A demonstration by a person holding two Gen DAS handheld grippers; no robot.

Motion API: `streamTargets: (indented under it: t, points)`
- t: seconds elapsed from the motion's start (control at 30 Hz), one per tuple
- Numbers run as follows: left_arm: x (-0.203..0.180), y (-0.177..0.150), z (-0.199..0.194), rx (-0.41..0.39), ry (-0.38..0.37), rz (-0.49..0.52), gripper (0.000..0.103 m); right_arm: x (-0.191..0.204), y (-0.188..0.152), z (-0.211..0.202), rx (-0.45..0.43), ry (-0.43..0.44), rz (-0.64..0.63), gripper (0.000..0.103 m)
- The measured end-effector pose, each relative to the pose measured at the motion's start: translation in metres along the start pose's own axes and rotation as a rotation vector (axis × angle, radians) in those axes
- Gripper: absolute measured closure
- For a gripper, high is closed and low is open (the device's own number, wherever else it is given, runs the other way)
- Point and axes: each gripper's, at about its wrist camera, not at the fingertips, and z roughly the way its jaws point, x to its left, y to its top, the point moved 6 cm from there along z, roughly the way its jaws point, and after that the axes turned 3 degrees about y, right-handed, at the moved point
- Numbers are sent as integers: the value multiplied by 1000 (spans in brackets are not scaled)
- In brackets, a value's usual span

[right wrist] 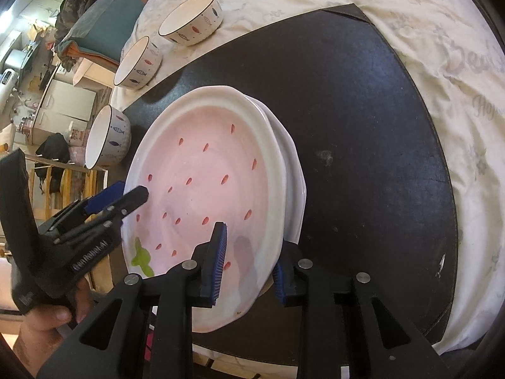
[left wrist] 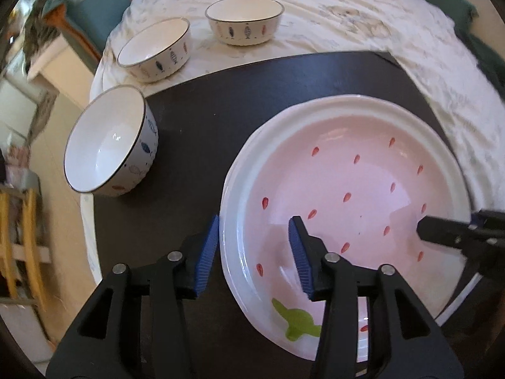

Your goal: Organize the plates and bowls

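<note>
A pink strawberry-pattern plate (left wrist: 347,195) lies on top of a white plate (right wrist: 295,170) on the black mat (left wrist: 195,126). My left gripper (left wrist: 254,252) is open and straddles the pink plate's left rim, one finger inside, one outside. My right gripper (right wrist: 249,265) is open and straddles the plate's near right rim; it also shows in the left wrist view (left wrist: 442,230). Three white fish-pattern bowls stand to the left: one (left wrist: 110,142) on the mat's edge, two (left wrist: 154,47) (left wrist: 244,20) on the cloth behind.
The round table is covered by a cream printed cloth (right wrist: 410,15). Teal chairs (left wrist: 94,3) stand behind the table. Wooden furniture (left wrist: 22,237) and kitchen clutter (right wrist: 38,79) are beyond the left table edge.
</note>
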Motion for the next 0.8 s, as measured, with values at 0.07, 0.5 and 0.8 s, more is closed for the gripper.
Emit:
streamTargets:
  t: [0.07,0.5,0.8]
  points:
    - [-4,0,2,1,31,37,56,1,0,1,2,8,1,69]
    - [15,-9,21,120,-134,-166,52,3,5,-1,0,21,8,55]
    - [15,-6,21,99,-105,-133,50,6,3,-1,37,21,6,53]
